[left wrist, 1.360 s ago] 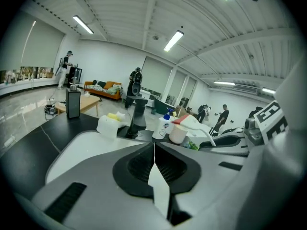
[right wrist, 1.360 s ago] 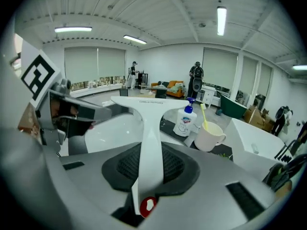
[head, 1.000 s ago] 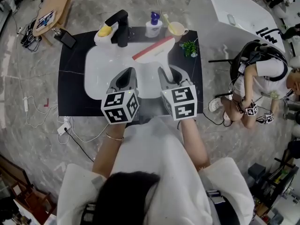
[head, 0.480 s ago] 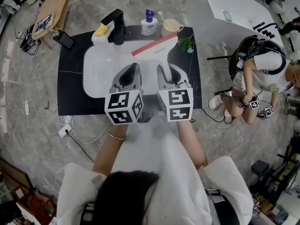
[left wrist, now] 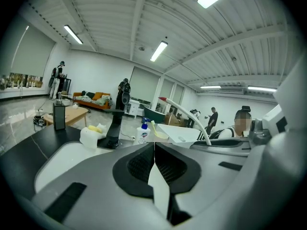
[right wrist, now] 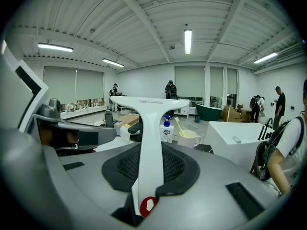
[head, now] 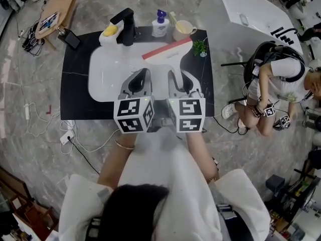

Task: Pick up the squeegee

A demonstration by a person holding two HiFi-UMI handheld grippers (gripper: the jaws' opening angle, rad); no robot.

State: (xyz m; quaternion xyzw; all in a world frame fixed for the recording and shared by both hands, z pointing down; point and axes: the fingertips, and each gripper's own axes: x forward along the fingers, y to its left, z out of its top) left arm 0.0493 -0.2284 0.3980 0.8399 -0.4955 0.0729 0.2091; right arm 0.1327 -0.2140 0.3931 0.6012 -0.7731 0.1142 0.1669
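The squeegee (head: pixel 167 49) is white with a red blade and hangs over the white sink (head: pixel 103 74). My right gripper (head: pixel 174 78) is shut on its handle. In the right gripper view the white handle (right wrist: pixel 149 109) runs up between the black pads (right wrist: pixel 180 169) to the T-shaped head. The right gripper (right wrist: pixel 151 150) points slightly downward. Just left of it over the sink is my left gripper (head: pixel 141 77), and it holds nothing. In the left gripper view the left gripper (left wrist: pixel 154 150) has its pads meeting at the tips, and the squeegee's blade (left wrist: pixel 187 114) arches past on the right.
A black faucet (head: pixel 126 26), a white dish with a yellow item (head: pixel 110 32), a pump bottle (head: pixel 160 26), a cup with a toothbrush (head: pixel 182 30) and a small plant (head: pixel 199 47) line the black counter (head: pixel 75 94) behind the sink. A seated person (head: pixel 281 79) is at the right.
Both grippers have risen a little and drawn slightly toward me and closer together. The squeegee has moved with the right gripper.
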